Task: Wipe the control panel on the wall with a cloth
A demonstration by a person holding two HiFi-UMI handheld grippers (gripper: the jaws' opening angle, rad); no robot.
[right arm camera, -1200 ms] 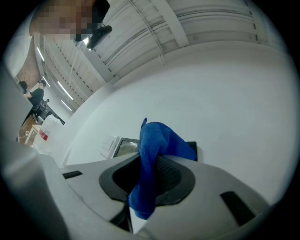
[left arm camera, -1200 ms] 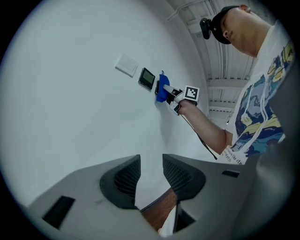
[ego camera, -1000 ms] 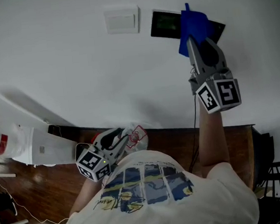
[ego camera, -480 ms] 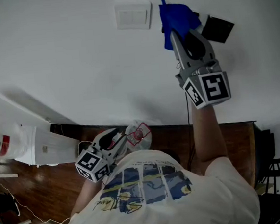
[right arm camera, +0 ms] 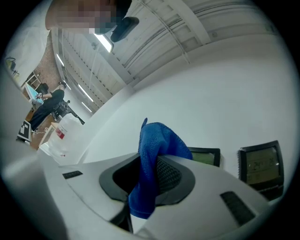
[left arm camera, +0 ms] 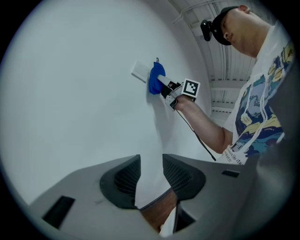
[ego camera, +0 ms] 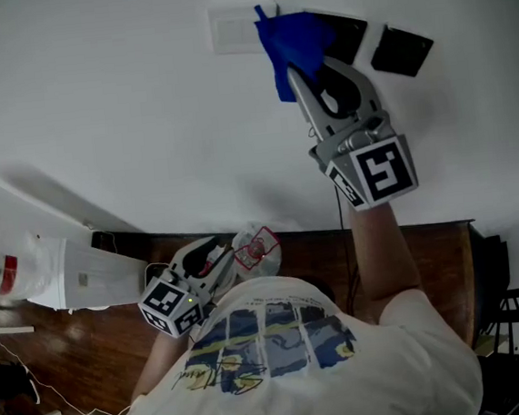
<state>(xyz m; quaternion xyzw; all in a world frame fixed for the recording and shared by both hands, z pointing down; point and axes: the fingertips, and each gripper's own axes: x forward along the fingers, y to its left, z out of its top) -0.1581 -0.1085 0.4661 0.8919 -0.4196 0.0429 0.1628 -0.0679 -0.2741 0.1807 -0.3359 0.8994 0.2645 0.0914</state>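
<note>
My right gripper is raised against the white wall, shut on a bunched blue cloth. The cloth presses on the wall over the left end of a dark control panel, next to a white switch plate. In the right gripper view the cloth hangs between the jaws, with the panel just to its right. My left gripper hangs low by the person's waist. In the left gripper view its pads stand a little apart with nothing between them, and the cloth shows far up the wall.
A second dark screen is mounted to the right of the panel and also shows in the right gripper view. A white container stands on the wooden floor at the left. A dark wooden cabinet sits against the wall below.
The right gripper has slid the cloth leftward along the wall, off the right part of the panel and towards the switch plate. The left gripper has stayed put.
</note>
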